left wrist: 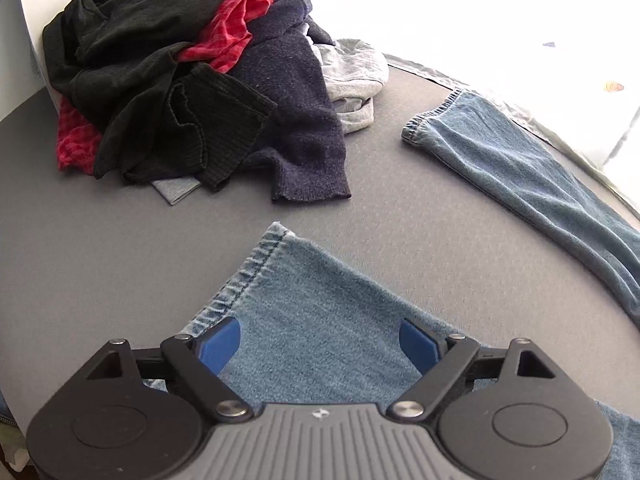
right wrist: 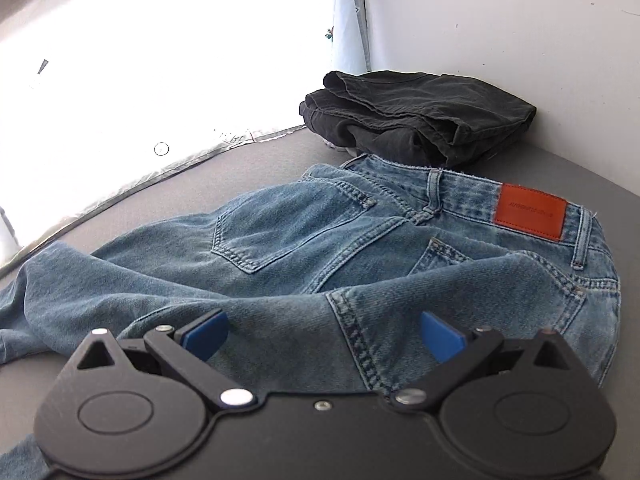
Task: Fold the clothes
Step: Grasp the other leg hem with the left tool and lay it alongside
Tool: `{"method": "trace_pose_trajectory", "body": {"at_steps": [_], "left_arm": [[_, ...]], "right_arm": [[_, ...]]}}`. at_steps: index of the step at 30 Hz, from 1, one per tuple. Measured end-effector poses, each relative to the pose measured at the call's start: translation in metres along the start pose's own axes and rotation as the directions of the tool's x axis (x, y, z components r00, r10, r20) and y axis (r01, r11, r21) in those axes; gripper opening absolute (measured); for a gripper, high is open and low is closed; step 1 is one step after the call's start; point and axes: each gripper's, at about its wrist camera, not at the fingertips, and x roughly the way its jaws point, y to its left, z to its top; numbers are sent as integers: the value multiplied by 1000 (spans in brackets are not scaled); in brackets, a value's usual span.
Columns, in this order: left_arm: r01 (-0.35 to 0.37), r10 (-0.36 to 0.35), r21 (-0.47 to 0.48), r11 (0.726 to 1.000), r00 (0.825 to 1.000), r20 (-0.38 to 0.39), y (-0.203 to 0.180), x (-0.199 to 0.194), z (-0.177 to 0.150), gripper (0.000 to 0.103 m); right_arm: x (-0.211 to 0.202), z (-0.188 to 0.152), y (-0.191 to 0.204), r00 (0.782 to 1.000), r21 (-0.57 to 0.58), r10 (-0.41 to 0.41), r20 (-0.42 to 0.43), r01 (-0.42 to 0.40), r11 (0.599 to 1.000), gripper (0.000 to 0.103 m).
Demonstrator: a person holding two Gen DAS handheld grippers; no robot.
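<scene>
Blue jeans lie spread on the grey table. In the left wrist view one leg hem lies right under my open left gripper, and the other leg stretches off to the right. In the right wrist view the seat of the jeans, with back pockets and an orange leather patch, lies in front of my open right gripper. Its blue fingertips straddle the rumpled thigh seam. Neither gripper holds cloth.
A pile of unfolded clothes, black, red, navy and grey, sits at the table's far left. A folded black garment rests by the white wall behind the waistband. A bright white covered surface borders the grey table.
</scene>
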Motion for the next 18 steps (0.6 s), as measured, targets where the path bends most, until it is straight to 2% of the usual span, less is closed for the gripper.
{"method": "trace_pose_trajectory", "body": {"at_steps": [3,6,10,14,18], "left_arm": [[7,-7,-1,1000,1000,-10,-13,15,26,87],[27,-27,27,999,1000,-5,-28,26,45,88],[56,-56,54,997,998,-5,-47,45,65,88],[85,-85,-2,996,995,-44,-64,78,84,88],[116,-117,-49,992,993,-23,-79,104,105,88]], "right_arm": [[20,-12,10,996,57,-82,-27,83,995,103],[23,-27,23,989,29,-148,19,147,989,103],[26,-27,28,984,-11,-177,10,177,984,103],[26,-27,27,984,-10,-177,11,177,984,103],[26,-27,29,984,-12,-180,11,180,984,103]]}}
